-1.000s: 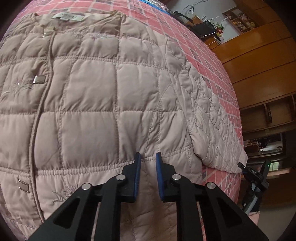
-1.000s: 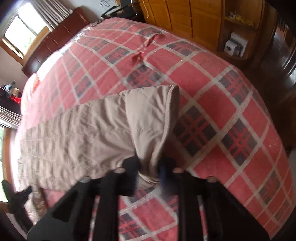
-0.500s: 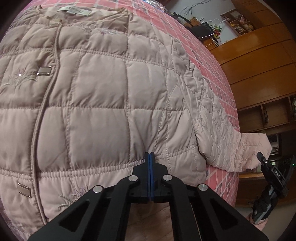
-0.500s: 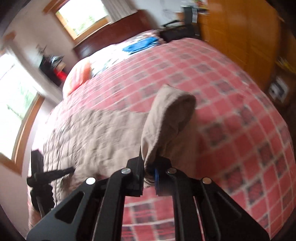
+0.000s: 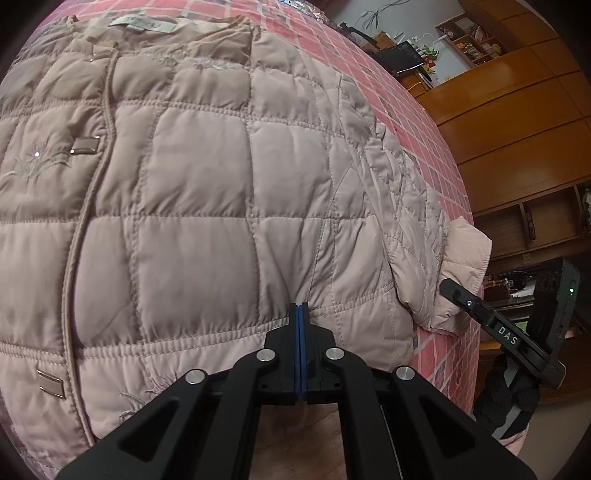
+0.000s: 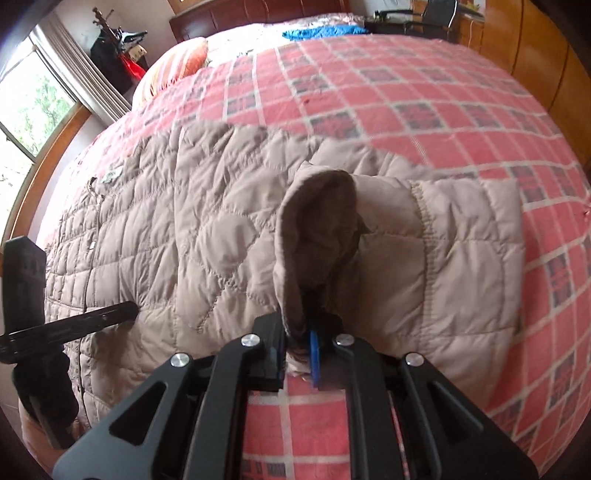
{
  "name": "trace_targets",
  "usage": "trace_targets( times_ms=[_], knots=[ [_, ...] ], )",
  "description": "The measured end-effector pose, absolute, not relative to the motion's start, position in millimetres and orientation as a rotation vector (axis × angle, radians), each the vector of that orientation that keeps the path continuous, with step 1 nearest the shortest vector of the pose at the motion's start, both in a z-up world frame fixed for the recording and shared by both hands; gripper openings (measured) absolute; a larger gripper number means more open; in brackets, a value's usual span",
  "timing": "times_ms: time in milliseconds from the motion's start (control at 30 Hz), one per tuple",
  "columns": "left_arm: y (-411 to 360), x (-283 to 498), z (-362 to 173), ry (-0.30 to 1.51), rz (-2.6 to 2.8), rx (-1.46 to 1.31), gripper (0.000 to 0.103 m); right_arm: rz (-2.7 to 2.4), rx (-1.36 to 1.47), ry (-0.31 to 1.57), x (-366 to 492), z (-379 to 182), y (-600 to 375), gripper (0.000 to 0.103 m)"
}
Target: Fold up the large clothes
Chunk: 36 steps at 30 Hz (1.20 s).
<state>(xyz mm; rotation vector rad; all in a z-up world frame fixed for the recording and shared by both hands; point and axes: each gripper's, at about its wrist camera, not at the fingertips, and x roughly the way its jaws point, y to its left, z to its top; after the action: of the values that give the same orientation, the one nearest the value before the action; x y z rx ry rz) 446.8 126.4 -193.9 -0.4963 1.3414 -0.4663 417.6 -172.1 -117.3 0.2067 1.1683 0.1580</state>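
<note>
Blue-padded fingers of the left gripper sit pressed flat together at the bottom of the left wrist view, their tips against the quilted front of the beige padded jacket near its gathered waist seam; whether any cloth is caught between them cannot be told. Beyond the tips the jacket lies front up on the red checked bedspread, with its closed front placket running up the left side past small metal tabs, and the neck label at the far end. Only this view shows those details; at its right edge the right gripper appears as a black body beside the lifted cuff. The right wrist view gives what the first cannot: the right gripper pinches the edge of the sleeve cuff, the cloth filling the gap between its fingers, and the cuff opening stands up from the bed with its dark inside facing the camera. The sleeve is doubled over just beyond it, lying on the bedspread. To the left the jacket body spreads flat, with the left gripper resting on it. Farther off lie an orange pillow and a blue cloth near the dark headboard, with a window at the left.
</note>
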Motion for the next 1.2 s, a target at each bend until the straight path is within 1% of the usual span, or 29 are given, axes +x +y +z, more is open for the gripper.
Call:
trace_targets(
  times_ms=[67,100,233,300,400,467,500,533,600,667,733,900,933,967,1000,1100,1200],
  knots=[
    [126,447,-194,1.342,-0.466,-0.491,0.002,0.195,0.216,1.172,414,-117,-169,0.030],
    [125,447,-193,1.343,-0.467,-0.485,0.002,0.236,0.235,1.162,409,-113,-168,0.043],
    [125,445,-186,1.354,-0.477,-0.505,0.003,0.392,0.275,1.047,374,-78,-172,0.043],
    [120,441,-175,1.337,-0.512,-0.522,0.003,0.355,0.274,1.008,356,-63,-190,0.043],
    [95,433,-154,1.306,-0.617,-0.542,0.003,0.230,0.287,0.982,337,-56,-226,0.044],
    [73,430,-143,1.283,-0.672,-0.531,0.012,0.148,0.318,0.988,330,-61,-253,0.045],
    [60,430,-138,1.273,-0.691,-0.521,0.022,0.130,0.342,0.997,327,-66,-261,0.045],
    [46,430,-135,1.267,-0.700,-0.508,0.029,0.112,0.364,1.010,327,-72,-269,0.045],
    [22,432,-135,1.279,-0.714,-0.487,0.033,0.063,0.393,1.036,324,-85,-291,0.045],
    [-1,436,-139,1.302,-0.722,-0.472,0.035,0.040,0.415,1.054,319,-97,-306,0.045],
    [-17,439,-144,1.316,-0.708,-0.462,0.043,0.037,0.458,1.062,313,-107,-317,0.045],
    [-35,449,-159,1.348,-0.620,-0.433,0.042,0.044,0.509,1.071,310,-124,-324,0.045],
    [-36,450,-162,1.353,-0.613,-0.440,0.035,0.047,0.510,1.071,308,-125,-323,0.045],
    [-38,451,-163,1.354,-0.602,-0.442,0.032,0.050,0.513,1.069,306,-126,-323,0.045],
    [-35,450,-165,1.355,-0.599,-0.456,0.032,0.052,0.514,1.067,306,-126,-321,0.045],
    [-23,446,-160,1.328,-0.599,-0.485,0.032,0.063,0.507,1.056,302,-124,-319,0.045],
    [-22,445,-148,1.253,-0.580,-0.422,0.042,0.061,0.500,1.058,306,-125,-312,0.045]
  ],
)
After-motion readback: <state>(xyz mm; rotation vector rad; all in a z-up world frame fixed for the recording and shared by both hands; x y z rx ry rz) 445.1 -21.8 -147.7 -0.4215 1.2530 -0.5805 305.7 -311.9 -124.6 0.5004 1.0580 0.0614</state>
